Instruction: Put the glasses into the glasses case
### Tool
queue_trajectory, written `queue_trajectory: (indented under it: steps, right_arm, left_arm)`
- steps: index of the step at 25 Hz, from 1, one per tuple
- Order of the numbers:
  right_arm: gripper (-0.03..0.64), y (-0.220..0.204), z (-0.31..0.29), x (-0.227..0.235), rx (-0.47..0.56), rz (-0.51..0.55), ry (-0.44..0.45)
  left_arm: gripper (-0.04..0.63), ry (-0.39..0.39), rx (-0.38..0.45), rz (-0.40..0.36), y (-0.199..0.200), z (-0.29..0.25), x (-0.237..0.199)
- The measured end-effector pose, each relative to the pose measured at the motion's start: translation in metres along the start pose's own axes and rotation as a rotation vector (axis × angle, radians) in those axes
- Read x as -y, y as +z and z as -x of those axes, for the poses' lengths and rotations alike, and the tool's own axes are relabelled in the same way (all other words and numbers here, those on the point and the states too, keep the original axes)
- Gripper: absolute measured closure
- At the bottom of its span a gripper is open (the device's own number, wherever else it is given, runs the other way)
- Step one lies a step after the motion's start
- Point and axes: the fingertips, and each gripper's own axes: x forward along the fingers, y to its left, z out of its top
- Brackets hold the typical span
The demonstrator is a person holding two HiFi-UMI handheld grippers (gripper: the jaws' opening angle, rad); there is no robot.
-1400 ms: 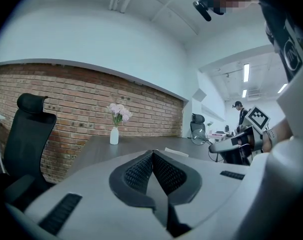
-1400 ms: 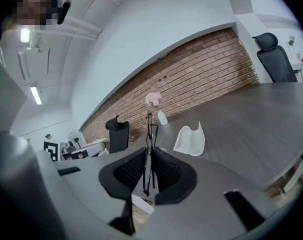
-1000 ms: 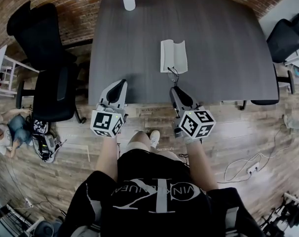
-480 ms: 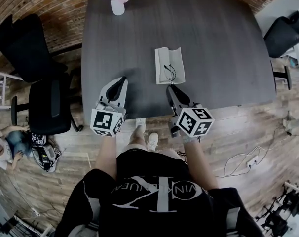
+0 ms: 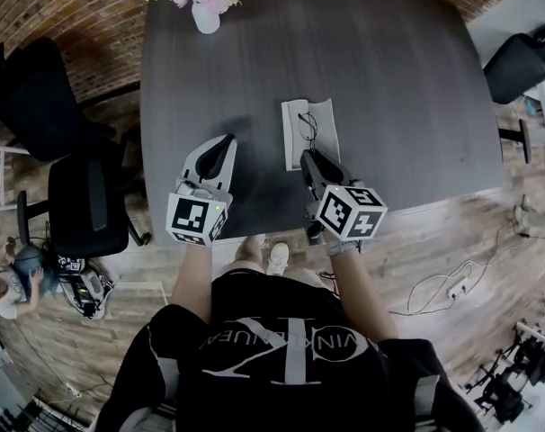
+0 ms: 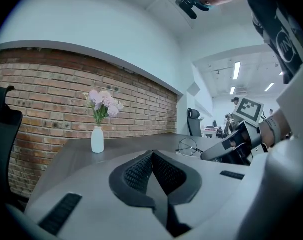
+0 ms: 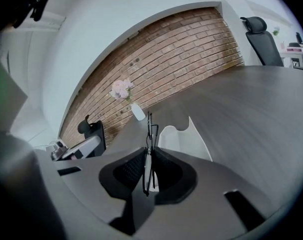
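A white glasses case (image 5: 325, 126) lies open on the dark table (image 5: 398, 79). My right gripper (image 5: 305, 156) is shut on thin black wire-framed glasses (image 5: 308, 130), which hang over the case's left half. In the right gripper view the folded glasses (image 7: 149, 131) stand edge-on between the pads, with the case (image 7: 185, 138) just beyond. My left gripper (image 5: 227, 140) hovers over the table left of the case, shut, with nothing between its fingers (image 6: 141, 170). From the left gripper view the glasses (image 6: 187, 146) and right gripper (image 6: 226, 149) appear at right.
A white vase of pink flowers (image 5: 204, 7) stands at the table's far left corner. Black office chairs sit left (image 5: 79, 201) and right (image 5: 517, 66) of the table. A person sits on the floor at lower left (image 5: 4, 286). Cables (image 5: 439, 300) lie on the wood floor.
Both grippers have moved forward from the table's near edge over the table. The glasses in the right gripper now hang over the open case.
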Motion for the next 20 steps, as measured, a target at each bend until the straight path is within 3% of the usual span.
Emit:
queue_trajectory:
  steps: [20]
  right_arm:
    - [0.561,-0.013,-0.055,0.027,-0.196,-0.028,-0.164]
  left_arm:
    - [0.580,-0.052,-0.035,-0.056,-0.013,-0.044,-0.019]
